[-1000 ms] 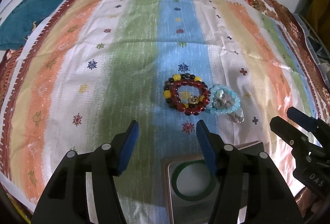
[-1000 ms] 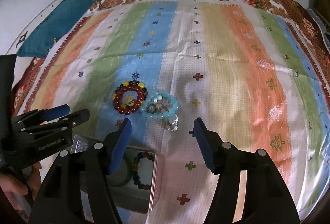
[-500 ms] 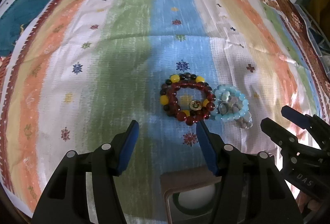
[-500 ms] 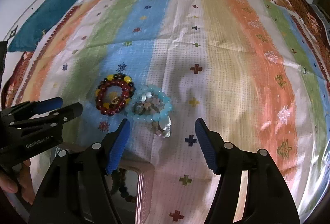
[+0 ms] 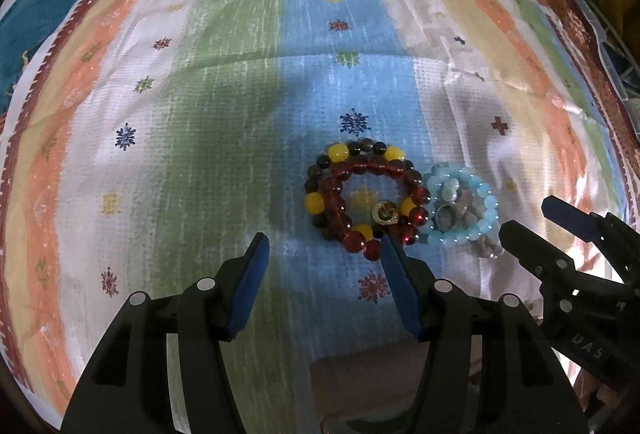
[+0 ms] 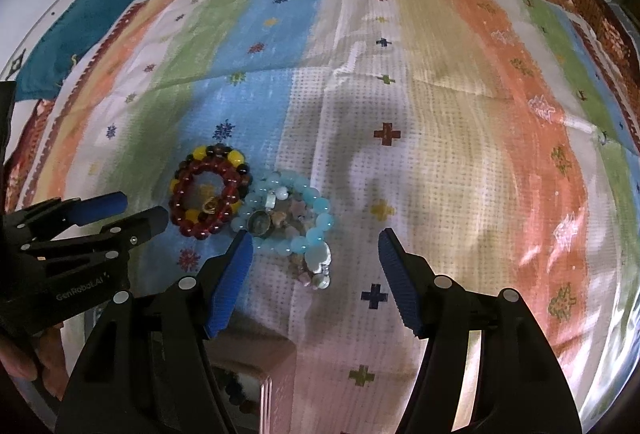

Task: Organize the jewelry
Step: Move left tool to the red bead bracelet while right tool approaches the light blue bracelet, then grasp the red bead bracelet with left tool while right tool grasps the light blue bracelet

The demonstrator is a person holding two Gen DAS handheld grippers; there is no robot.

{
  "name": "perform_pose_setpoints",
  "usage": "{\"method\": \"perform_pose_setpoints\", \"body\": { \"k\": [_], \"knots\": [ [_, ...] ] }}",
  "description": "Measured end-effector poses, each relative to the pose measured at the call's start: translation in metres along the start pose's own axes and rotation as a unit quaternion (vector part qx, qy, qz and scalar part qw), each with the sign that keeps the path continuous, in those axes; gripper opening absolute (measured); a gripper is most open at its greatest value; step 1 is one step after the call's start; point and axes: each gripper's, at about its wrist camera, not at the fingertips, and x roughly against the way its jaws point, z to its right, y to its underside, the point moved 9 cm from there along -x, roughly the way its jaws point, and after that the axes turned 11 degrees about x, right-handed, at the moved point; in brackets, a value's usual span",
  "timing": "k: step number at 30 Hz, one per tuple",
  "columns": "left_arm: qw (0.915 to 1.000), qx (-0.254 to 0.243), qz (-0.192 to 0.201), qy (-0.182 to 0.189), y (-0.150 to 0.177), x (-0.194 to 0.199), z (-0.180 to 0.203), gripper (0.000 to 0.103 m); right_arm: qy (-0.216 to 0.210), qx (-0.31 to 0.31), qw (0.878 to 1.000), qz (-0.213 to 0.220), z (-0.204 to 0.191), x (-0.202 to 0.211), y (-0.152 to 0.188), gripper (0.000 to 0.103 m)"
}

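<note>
Lettering "GenRobot.AI" on left gripper (image 6: 124,212) body, "DAS" on right gripper (image 5: 532,220). Both gaping wide, empty, above red bracelet (image 5: 362,200) touching blue bracelet (image 5: 464,208) on striped cloth (image 5: 200,114).

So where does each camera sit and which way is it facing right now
Left wrist: on the left gripper, facing steeply down at the red bead bracelet; the right gripper shows.
Right wrist: on the right gripper, above the blue bead bracelet; the left gripper and a hand show.
Shared: both bracelets, striped cloth.
</note>
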Motion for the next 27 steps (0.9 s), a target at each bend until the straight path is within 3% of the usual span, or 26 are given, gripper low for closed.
{"method": "perform_pose_setpoints", "body": {
  "k": [4, 10, 14, 16, 19, 22, 23, 27],
  "knots": [
    [0.9997, 0.010, -0.010, 0.020, -0.003, -0.004, 0.002, 0.057, 0.007, -0.003, 1.000, -0.007, 0.005, -0.008, 0.000, 0.065],
    [0.9997, 0.008, -0.017, 0.013, -0.007, -0.013, 0.001, 0.056, 0.010, -0.003, 1.000, -0.012, 0.009, -0.018, -0.003, 0.065],
    [0.9995, -0.001, -0.032, 0.010, -0.008, -0.021, 0.002, 0.042, 0.012, -0.004, 1.000, -0.014, 0.011, -0.023, -0.005, 0.065],
    [0.9993, -0.006, -0.034, 0.011, -0.009, -0.023, 0.004, 0.040, 0.015, 0.006, 1.000, -0.011, 0.010, -0.025, -0.006, 0.064],
    [0.9989, -0.024, -0.041, 0.004, -0.007, -0.030, 0.009, 0.038, 0.010, 0.012, 1.000, -0.019, 0.007, -0.032, -0.005, 0.048],
    [0.9989, -0.027, -0.039, 0.006, -0.007, -0.031, 0.010, 0.035, 0.004, 0.008, 1.000, -0.018, 0.009, -0.034, -0.006, 0.039],
    [0.9988, -0.024, -0.041, 0.014, -0.008, -0.031, 0.010, 0.030, 0.005, 0.007, 1.000, -0.018, 0.010, -0.034, -0.007, 0.034],
    [0.9990, -0.024, -0.037, 0.005, -0.008, -0.033, 0.005, 0.018, -0.011, 0.000, 1.000, -0.018, 0.010, -0.037, -0.006, 0.029]
  ]
}}
